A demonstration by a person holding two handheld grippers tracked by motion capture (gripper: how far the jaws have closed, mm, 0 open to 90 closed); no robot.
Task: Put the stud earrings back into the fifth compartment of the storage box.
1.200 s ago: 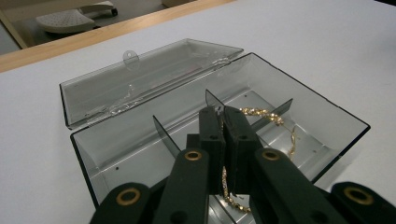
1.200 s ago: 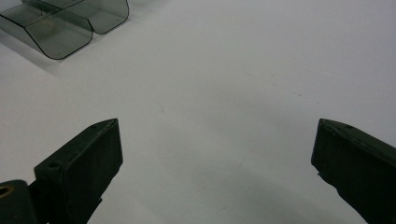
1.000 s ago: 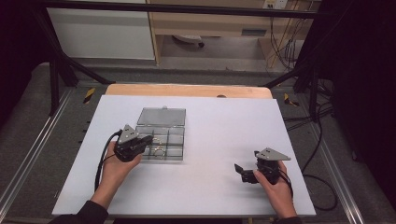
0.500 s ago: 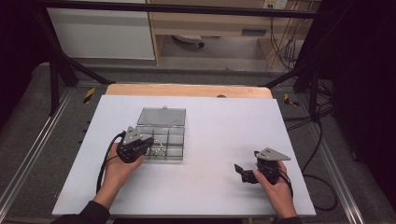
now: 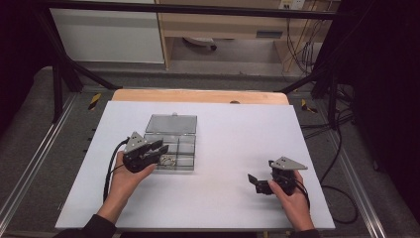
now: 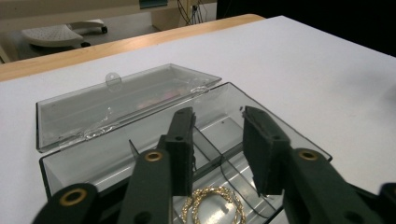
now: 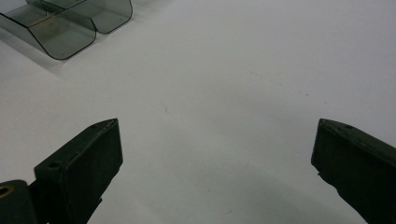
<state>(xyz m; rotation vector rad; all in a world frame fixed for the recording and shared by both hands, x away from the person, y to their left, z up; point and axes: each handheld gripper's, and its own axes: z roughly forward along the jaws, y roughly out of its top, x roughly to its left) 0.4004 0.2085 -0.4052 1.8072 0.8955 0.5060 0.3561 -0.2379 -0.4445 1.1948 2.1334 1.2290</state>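
— Where's the twisted gold chain bracelet (image 6: 212, 205)?

— In the clear plastic compartment box (image 5: 184, 148), just below the left gripper (image 6: 219, 149), whose jaws have just been opening, empty.

— Handling?

— Probably light, limp, slippery; pinch one loop, mind the dividers.

— Room?

— Right gripper (image 7: 215, 163) wide apart over bare white tabletop (image 5: 237, 129).

Smoky clear plastic box (image 6: 140, 116); gold twisted chain (image 6: 212, 205) inside; black left claw (image 6: 219, 140); white table (image 5: 237, 129).
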